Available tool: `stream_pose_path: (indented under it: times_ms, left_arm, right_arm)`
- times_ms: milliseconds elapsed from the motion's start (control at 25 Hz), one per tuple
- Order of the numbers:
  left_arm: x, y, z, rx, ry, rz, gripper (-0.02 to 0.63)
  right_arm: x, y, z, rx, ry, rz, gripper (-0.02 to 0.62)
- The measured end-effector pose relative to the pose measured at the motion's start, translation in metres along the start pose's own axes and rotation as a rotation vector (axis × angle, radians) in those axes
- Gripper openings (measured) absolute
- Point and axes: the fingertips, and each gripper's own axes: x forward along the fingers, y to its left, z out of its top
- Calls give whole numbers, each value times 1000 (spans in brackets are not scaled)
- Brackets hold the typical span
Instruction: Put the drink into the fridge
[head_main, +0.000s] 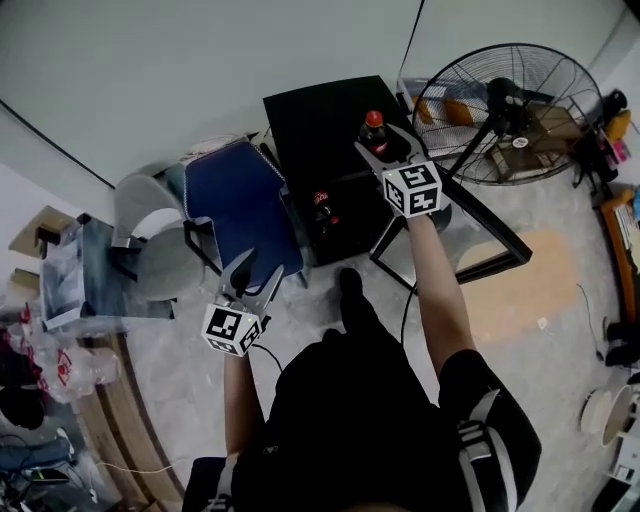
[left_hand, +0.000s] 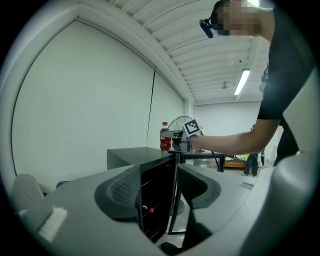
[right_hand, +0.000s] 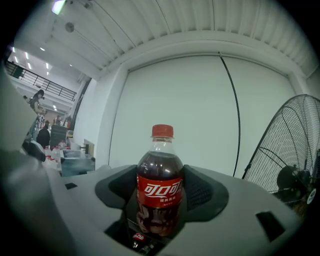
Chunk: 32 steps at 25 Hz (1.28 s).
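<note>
The right gripper (head_main: 383, 148) is clamped on a cola bottle (right_hand: 160, 190) at label height, its pads pressing either side. A grip around the middle should leave the base free to set down on a shelf. The bottle is over the black fridge's (head_main: 310, 125) top, not yet inside, and stands upright with its long axis vertical and the red cap up. The left gripper (left_hand: 159, 191) is spread and empty, facing the fridge's open front, whose glass door (head_main: 505, 235) is swung wide.

Upright cola bottle (head_main: 373, 132) near open fridge (head_main: 310, 125)
</note>
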Motion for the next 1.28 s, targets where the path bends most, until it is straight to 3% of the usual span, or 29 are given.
stream_pose_path:
  times_ms: [640, 1280]
  left_arm:
    - [16, -20, 5, -15, -10, -62, 222]
    - [79, -36, 14, -44, 26, 40, 221]
  right_arm:
    - [-53, 9, -33, 36, 19, -27, 290]
    - [-71, -3, -52, 25, -63, 131, 290]
